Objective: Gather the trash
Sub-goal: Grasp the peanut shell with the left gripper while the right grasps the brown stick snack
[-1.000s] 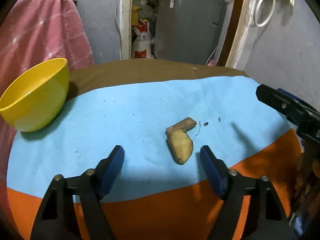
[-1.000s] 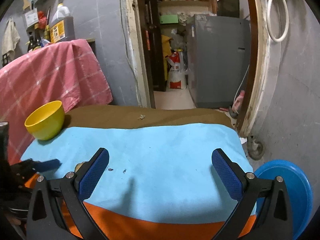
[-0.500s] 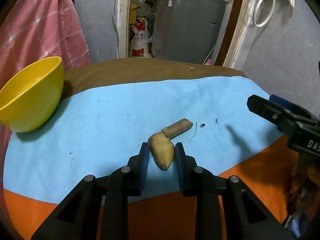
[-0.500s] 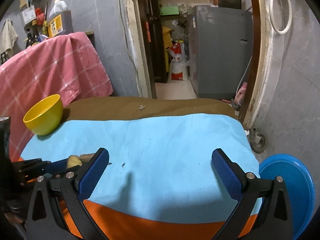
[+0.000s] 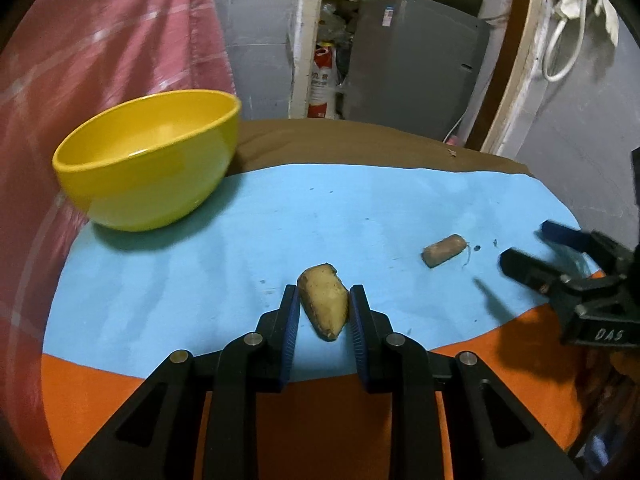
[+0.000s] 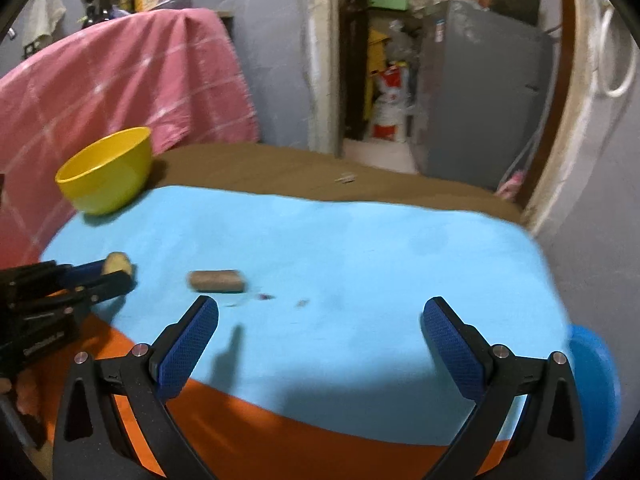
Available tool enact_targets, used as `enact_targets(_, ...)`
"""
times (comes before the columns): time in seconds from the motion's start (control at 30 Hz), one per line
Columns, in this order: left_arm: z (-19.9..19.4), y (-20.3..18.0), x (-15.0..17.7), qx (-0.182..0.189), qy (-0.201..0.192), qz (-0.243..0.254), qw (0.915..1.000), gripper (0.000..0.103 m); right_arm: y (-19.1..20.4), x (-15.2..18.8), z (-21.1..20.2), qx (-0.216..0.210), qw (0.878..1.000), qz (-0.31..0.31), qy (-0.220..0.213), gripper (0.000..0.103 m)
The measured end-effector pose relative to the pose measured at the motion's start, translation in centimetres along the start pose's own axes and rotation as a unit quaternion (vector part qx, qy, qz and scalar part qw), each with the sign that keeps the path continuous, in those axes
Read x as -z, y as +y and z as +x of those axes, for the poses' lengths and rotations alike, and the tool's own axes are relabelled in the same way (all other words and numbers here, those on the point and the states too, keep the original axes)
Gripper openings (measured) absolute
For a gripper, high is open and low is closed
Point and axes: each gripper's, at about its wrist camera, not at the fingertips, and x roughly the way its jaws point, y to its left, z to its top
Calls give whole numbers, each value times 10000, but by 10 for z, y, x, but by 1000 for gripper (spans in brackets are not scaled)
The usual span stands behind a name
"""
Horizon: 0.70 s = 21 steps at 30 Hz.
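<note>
My left gripper is shut on a pale yellow peel scrap, carried just above the light blue cloth; the same scrap shows in the right wrist view, in the left gripper. A brown, stubby scrap lies alone on the cloth to the right, also seen as the brown scrap. My right gripper stands open over the cloth, just right of and nearer than that scrap, and appears as the right gripper at the right edge. A yellow bowl stands at the far left.
The table has a brown far part and an orange near strip. A pink checked cloth hangs behind the yellow bowl. A blue basin sits low beyond the table's right edge. A doorway and grey cabinet lie beyond.
My left gripper closed on the pale scrap and carried it left, away from the brown scrap it lay against. The right gripper moved lower and towards the brown scrap.
</note>
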Motion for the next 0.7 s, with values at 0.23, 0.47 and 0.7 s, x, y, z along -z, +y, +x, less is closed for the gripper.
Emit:
enact_targets(0.23,-1,21,5,398,-29,-414,9983,21,23,-5,17,-462,9986,-78,260,85)
enact_targets(0.47,-2,30,5,552,-14,-540,9970,21,41,-5,28,-602,9961,-332,561,75)
enact_targets(0.7,-3,32,4,520,-14,-503,9974,21,48,-9,33,-557,9955,-413,651,51)
